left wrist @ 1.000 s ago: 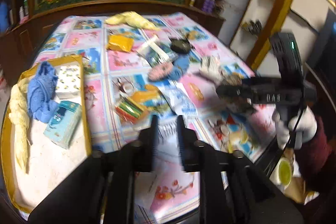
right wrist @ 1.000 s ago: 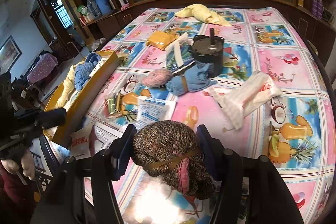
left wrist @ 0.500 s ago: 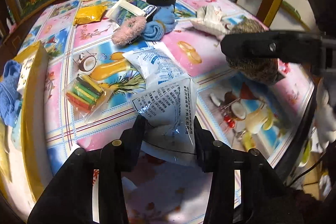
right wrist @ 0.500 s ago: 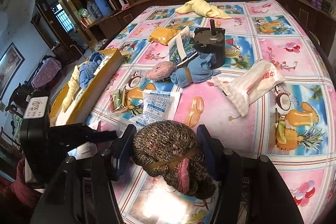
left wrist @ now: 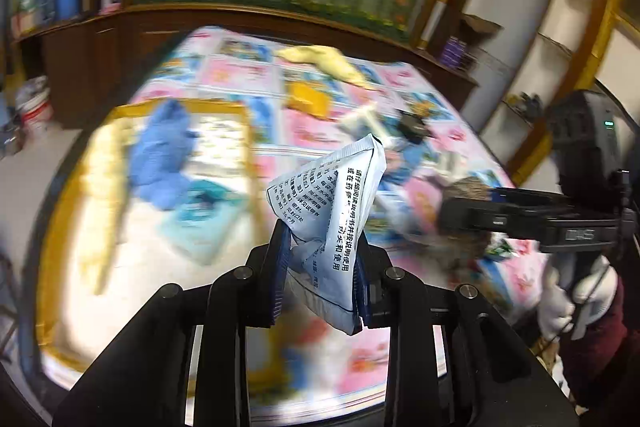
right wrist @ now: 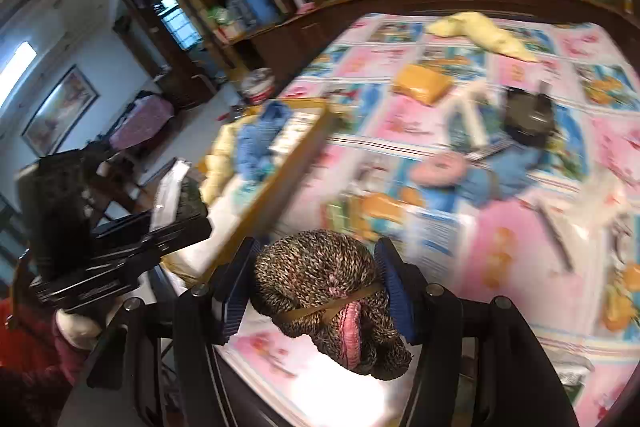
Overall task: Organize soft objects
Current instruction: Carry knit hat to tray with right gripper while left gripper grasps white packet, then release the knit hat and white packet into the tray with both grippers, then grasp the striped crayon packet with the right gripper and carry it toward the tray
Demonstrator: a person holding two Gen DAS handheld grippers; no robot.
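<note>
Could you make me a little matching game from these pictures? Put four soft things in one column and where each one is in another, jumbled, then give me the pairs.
Things:
1. white printed packet
2. brown knitted bundle
3. blue cloth
4. pale yellow cloth

Places:
A. lying in the yellow-rimmed tray
B. on the far end of the table
C. pinched in the left gripper
D. pinched in the right gripper

Pairs: 1-C, 2-D, 3-A, 4-B
</note>
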